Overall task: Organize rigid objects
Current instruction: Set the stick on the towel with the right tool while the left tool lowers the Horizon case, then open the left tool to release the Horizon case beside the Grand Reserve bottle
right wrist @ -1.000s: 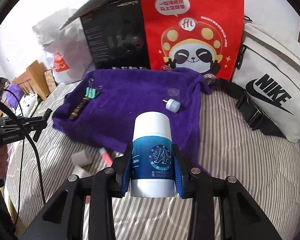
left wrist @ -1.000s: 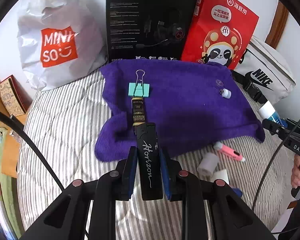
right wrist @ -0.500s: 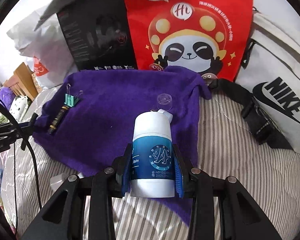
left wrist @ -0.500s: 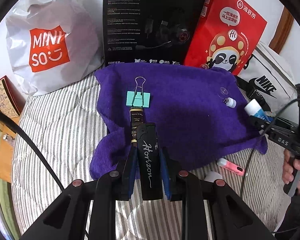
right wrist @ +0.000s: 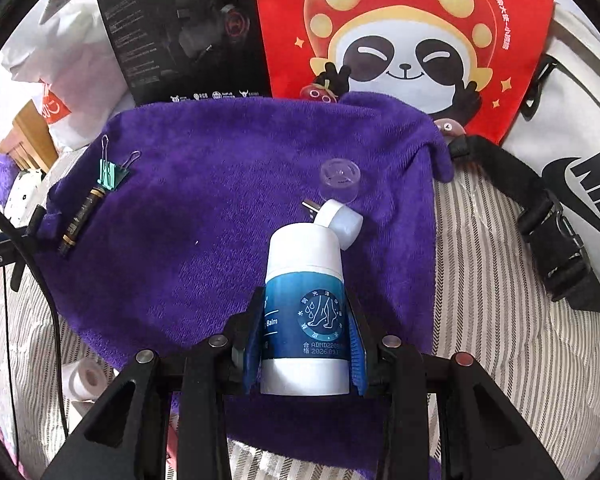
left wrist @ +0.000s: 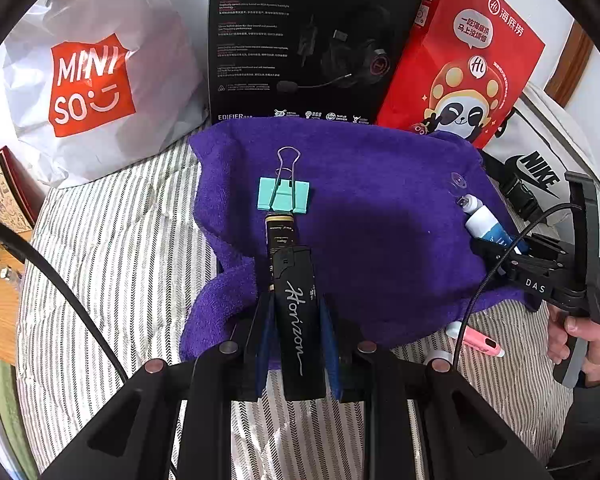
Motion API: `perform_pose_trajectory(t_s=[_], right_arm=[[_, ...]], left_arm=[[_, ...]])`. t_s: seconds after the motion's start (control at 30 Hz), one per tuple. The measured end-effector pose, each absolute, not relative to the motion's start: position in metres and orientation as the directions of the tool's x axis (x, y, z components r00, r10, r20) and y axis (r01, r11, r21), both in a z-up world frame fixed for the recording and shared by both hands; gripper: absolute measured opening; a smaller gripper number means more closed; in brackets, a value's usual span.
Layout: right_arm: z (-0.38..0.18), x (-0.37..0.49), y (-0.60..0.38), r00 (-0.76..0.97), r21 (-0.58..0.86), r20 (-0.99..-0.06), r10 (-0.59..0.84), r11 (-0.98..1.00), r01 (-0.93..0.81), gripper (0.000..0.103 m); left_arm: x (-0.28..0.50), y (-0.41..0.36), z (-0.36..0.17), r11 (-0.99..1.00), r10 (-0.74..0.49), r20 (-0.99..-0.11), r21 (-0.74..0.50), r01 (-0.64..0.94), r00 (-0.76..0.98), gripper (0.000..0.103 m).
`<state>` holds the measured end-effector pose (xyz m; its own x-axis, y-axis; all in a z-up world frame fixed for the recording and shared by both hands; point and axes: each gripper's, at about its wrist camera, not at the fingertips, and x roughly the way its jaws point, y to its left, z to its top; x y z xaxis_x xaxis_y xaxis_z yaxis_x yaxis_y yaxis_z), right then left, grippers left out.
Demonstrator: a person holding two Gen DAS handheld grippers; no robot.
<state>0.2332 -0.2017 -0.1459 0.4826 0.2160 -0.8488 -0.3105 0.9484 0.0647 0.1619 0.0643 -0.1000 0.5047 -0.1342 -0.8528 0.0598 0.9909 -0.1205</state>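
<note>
Since a second ago you have brought both grippers lower over the purple towel [left wrist: 380,208]. In the left wrist view, your left gripper [left wrist: 296,344] clamps the black lighter [left wrist: 298,316], its tip overlapping the dark tube [left wrist: 281,236] below the teal binder clip [left wrist: 284,196]. In the right wrist view, your right gripper [right wrist: 305,344] grips the balm bottle [right wrist: 305,312], its cap by the small white cap [right wrist: 342,220].

Your left wrist view looks steeply down along its tongs [left wrist: 294,312] from close above the bed [left wrist: 112,264], facing the bags and box against the wall. Your right wrist view looks down the same way along its own tongs [right wrist: 305,332], nearer still. Both share the purple towel [left wrist: 380,248] [right wrist: 204,208], the clip [left wrist: 284,195] [right wrist: 111,174] and the red bag [left wrist: 468,60] [right wrist: 404,32]. Your left view catches the right tongs at its right edge.
</note>
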Motion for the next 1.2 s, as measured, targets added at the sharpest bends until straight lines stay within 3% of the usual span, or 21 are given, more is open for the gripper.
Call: perform_pose_trajectory(t_s=[0.53,0.7,1.2], right_arm=[[-0.149,0.232,-0.201,0.490,0.039,-0.843,0.224,0.932,-0.359,0.037],[-0.141,0.229,-0.206,0.480,0.069,-0.843,0.244,0.934,-0.352,0.048],[-0.096,0.178,-0.238,0.564,0.137,-0.766,0.307,0.936,-0.323,0.051]], left_arm=[[0.170,0.058,-0.106,0.989,-0.150,-0.861,-0.135,0.065,0.486,0.022],[0.179,0.051,-0.110,0.989,-0.150,-0.867,-0.135,0.065,0.476,0.022],[0.222,0.036,-0.131,0.990,-0.142,-0.883,-0.130,0.059,0.448,0.021]])
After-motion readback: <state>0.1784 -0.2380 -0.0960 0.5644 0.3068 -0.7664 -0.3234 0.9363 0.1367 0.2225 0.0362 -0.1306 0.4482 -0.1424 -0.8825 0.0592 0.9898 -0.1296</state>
